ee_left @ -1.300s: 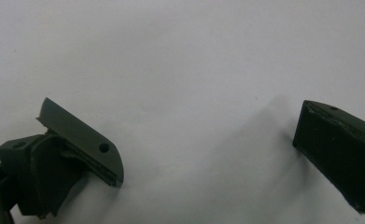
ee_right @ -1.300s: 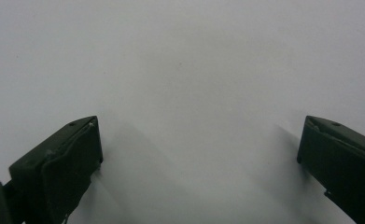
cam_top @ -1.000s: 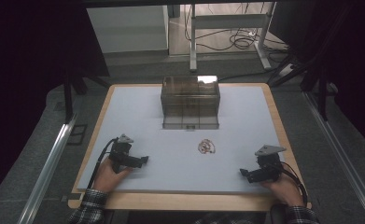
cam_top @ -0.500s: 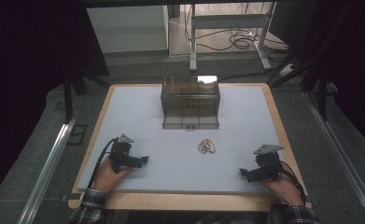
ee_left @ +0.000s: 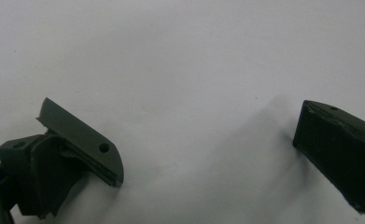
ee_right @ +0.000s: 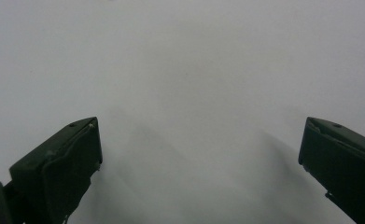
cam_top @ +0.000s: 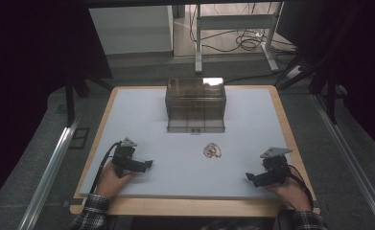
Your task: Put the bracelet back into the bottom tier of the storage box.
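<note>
On the white-topped desk with its pale wooden rim sit two things. One is a smoky-brown, see-through plastic box at 12 o'clock, toward the far edge; the other is one small reddish-brown coiled string of beads, lying just past the desk's centre toward 3 o'clock, a little in front of the box and apart from it.

Two grippers rest low on the near half, one in each hand. At about 8 o'clock is the black left gripper, and the left gripper view shows its two jaws spread wide over bare white surface, gripping nothing. At about 4 o'clock is the black right gripper, its two jaws likewise parted and empty. Both lie well apart from the beads, which sit between them and farther out. Two checked sleeves show at 6 o'clock.
</note>
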A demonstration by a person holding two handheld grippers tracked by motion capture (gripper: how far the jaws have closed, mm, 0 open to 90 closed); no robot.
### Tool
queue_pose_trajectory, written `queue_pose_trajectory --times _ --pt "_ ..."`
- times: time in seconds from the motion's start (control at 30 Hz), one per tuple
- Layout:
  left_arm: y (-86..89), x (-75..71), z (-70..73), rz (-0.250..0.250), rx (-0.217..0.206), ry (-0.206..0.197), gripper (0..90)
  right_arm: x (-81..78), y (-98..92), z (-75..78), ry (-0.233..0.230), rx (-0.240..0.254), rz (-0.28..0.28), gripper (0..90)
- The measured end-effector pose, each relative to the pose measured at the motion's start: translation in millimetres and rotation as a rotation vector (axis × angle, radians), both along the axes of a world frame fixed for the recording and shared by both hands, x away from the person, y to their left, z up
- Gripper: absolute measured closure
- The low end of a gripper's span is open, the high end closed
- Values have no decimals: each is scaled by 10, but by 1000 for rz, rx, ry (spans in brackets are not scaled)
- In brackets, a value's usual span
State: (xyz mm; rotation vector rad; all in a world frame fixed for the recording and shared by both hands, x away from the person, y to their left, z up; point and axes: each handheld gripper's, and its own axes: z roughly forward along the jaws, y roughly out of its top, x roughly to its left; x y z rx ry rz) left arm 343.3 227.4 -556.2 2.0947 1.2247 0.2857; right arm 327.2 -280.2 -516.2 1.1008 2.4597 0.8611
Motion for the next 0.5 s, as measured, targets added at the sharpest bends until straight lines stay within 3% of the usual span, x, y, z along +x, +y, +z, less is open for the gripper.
queue_pose_trajectory --times 0.33,0.5 --pt "0 0 0 0 0 0 0 20 37 65 6 34 -8 3" --pt "0 0 0 0 0 0 0 40 64 87 6 29 -12 9"
